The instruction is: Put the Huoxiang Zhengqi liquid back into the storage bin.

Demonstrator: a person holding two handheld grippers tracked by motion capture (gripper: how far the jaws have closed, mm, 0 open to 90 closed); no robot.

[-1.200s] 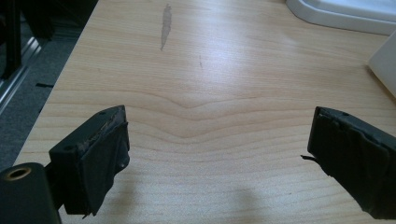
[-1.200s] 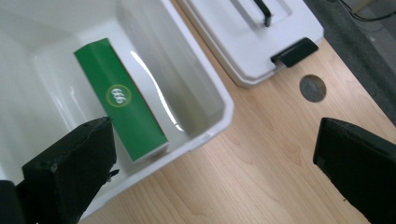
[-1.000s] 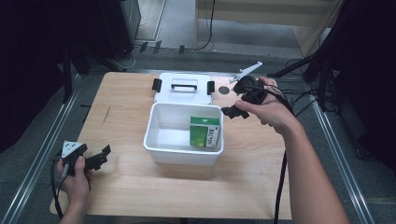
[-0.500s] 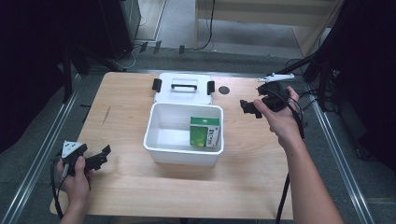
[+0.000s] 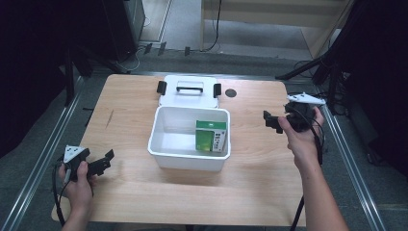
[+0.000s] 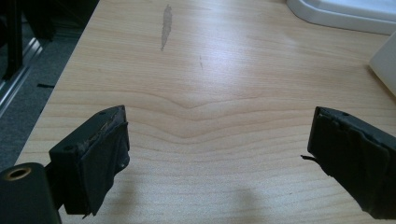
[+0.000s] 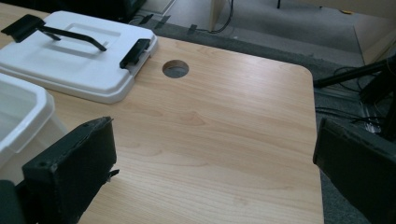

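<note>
Looking down from the high view, the white lid (image 5: 188, 91) lies flat on the counter (image 5: 130, 115) at twelve o'clock of the open white bin (image 5: 188, 138), touching or just behind its far rim, long axis running nine to three. The right claw (image 5: 273, 122), released and empty, hovers at three o'clock of the bin, nearer the lid than the left claw (image 5: 102, 163), also released, at the counter's seven o'clock. A green box (image 5: 210, 135) stands inside the bin. The lid's far edge and the latch details are hard to make out.
</note>
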